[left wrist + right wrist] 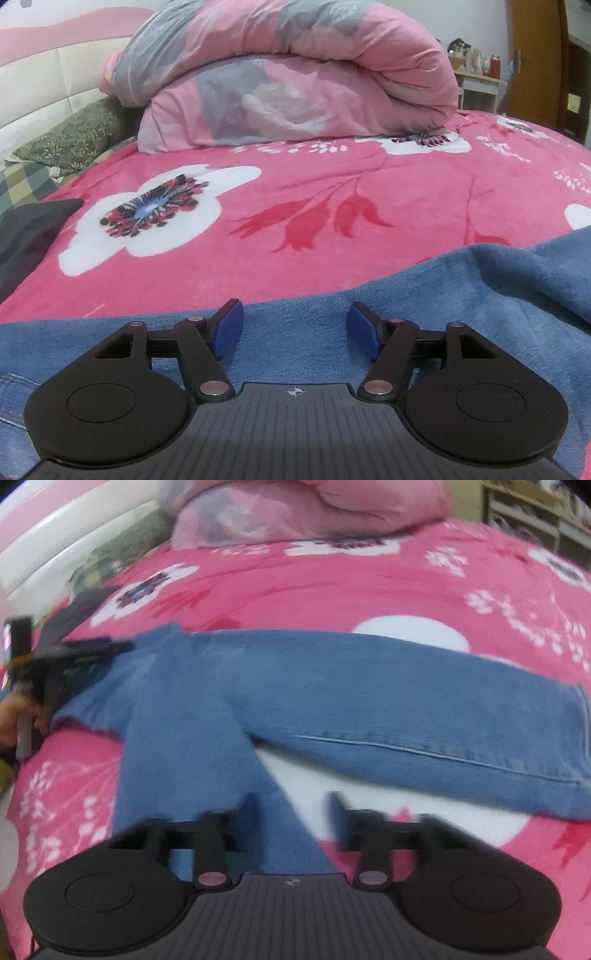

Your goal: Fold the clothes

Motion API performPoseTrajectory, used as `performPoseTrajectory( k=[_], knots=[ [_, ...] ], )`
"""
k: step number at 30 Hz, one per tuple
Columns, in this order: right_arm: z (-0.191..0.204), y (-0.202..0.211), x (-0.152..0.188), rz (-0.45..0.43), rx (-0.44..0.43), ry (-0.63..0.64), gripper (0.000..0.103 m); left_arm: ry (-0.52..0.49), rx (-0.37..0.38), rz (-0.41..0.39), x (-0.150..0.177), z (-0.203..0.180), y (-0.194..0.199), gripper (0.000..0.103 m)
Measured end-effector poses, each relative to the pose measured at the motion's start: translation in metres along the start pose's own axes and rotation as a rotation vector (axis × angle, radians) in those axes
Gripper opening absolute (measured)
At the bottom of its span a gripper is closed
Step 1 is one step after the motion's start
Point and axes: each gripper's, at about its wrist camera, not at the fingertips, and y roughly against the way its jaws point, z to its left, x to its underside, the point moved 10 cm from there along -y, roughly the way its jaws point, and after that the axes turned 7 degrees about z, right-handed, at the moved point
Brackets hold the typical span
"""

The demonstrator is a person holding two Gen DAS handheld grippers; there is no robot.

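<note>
one jeans (332, 686), two grippers (295, 328)

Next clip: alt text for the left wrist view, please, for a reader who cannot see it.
The left gripper, jaws open and blue pads apart, sits low over blue jeans spread on a pink floral blanket. A folded pink and grey duvet lies behind.

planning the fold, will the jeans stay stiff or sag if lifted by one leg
Likely floppy: the jeans lie flat and wrinkle where they bunch. Probably heavy for cloth, being thick denim, so the free leg would drag. They should not slide much on the fuzzy pink blanket.
</note>
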Motion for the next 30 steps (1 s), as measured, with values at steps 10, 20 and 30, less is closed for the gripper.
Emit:
performPoseTrajectory(
  k=[10,20,30],
  knots=[
    [0.040,0.051,-0.011,-0.142,0.416,0.272,0.000,0.008,0.006,-0.005,-0.001,0.001,0.000,0.065],
    [0.004,0.047,-0.085,-0.121,0.715,0.462,0.000,0.015,0.016,-0.011,-0.003,0.002,0.003,0.065],
    [-0.033,-0.024,-0.111,-0.004,0.774,0.564,0.000,0.012,0.011,-0.007,-0.002,0.002,0.002,0.065]
  ],
)
